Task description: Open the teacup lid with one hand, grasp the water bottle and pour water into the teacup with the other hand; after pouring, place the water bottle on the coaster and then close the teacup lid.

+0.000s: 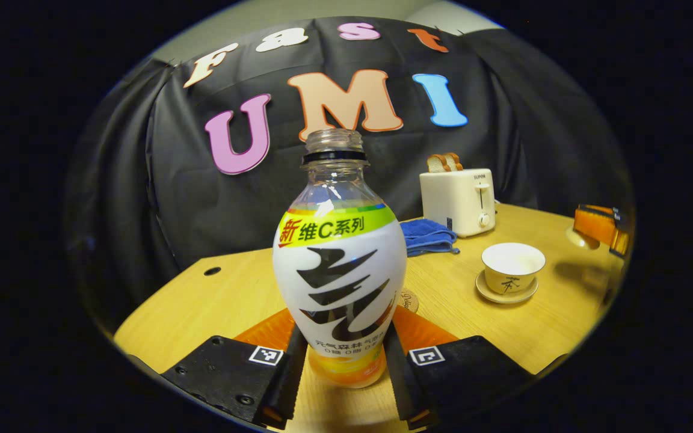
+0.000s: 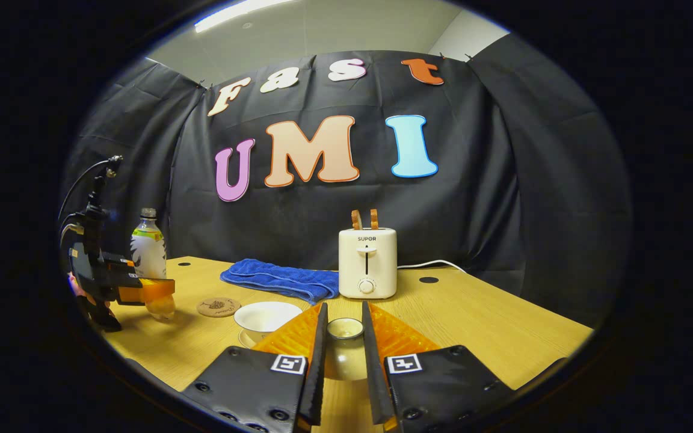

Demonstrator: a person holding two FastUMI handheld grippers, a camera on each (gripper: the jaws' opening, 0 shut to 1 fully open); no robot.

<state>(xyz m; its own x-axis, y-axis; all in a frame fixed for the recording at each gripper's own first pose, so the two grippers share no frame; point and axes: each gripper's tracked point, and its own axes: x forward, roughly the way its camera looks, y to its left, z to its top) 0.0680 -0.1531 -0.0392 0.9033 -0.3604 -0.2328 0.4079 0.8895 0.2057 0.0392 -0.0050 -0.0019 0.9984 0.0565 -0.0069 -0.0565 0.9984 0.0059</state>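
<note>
- between our left gripper's (image 1: 341, 361) fingers, nearest the lens, stands the water bottle (image 1: 339, 270), upright, cap off, its long axis vertical; both fingers press on its lower body, so we hold it clenched. in the right gripper view the bottle's base seems to hang just above the table (image 2: 473, 319), though we can't be sure.
- our right gripper (image 2: 343, 361) is clenched on the teacup lid (image 2: 345, 337), a small pale domed piece held between its fingers, lifted off the cup and kept to the near right of it.
- the teacup (image 1: 513, 267) sits open on its saucer (image 1: 506, 294), to the right of the bottle and a little farther from us in the left gripper view; in the right gripper view it lies just left of the lid.
- the coaster (image 2: 218, 307) lies flat between bottle and teacup, partly hidden behind the bottle in the left gripper view.
- at the far side stand a toaster (image 2: 367, 263) with bread in it and a blue towel (image 2: 280, 279) folded beside it.
- we judge the pour is next: the bottle must travel right, past the coaster, until its mouth is over the open cup, then tip its long axis toward the cup. the left gripper holds the bottle; the right only has to keep the lid clear of that path.
</note>
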